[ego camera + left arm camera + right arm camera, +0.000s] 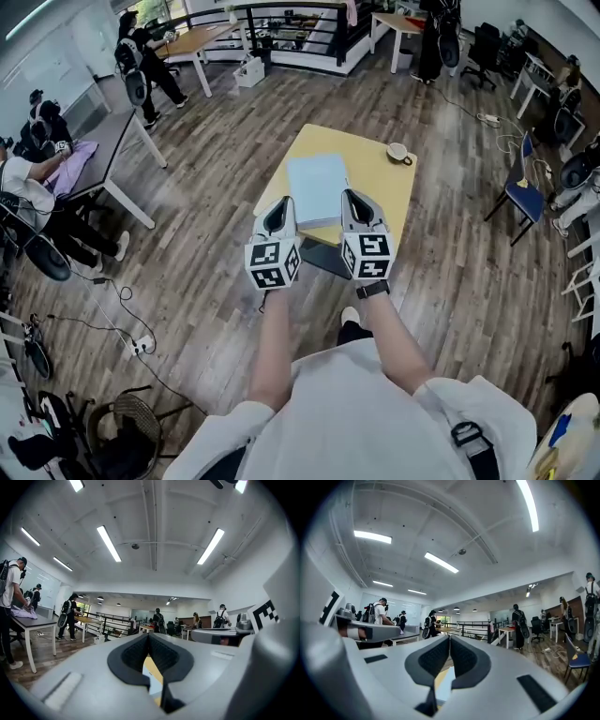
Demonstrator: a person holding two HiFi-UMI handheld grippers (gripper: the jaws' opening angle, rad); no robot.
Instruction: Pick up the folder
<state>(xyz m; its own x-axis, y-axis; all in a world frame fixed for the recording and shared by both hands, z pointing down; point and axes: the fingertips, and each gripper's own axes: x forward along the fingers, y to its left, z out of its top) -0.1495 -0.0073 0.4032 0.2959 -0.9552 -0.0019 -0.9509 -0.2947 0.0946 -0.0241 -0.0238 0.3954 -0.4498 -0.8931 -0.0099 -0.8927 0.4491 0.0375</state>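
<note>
A pale blue folder [317, 190] lies flat on the small yellow table [375, 187], towards its near side. My left gripper [284, 202] is shut and hovers at the folder's near left corner. My right gripper [351, 195] is shut at the folder's near right corner. Neither holds anything. In the left gripper view the shut left gripper [149, 637] shows only a sliver of the folder [153, 683] and the yellow table [153, 670] through the gap below its pads. The right gripper view gives the same narrow look past the right gripper [449, 638] at the folder [446, 683].
A cup on a saucer [399, 153] stands at the table's far right corner. A dark chair seat [328, 258] sits under the near edge. A blue chair [520, 192] stands to the right; a grey table [108, 150] with people is on the left. Cables [122, 314] cross the wooden floor.
</note>
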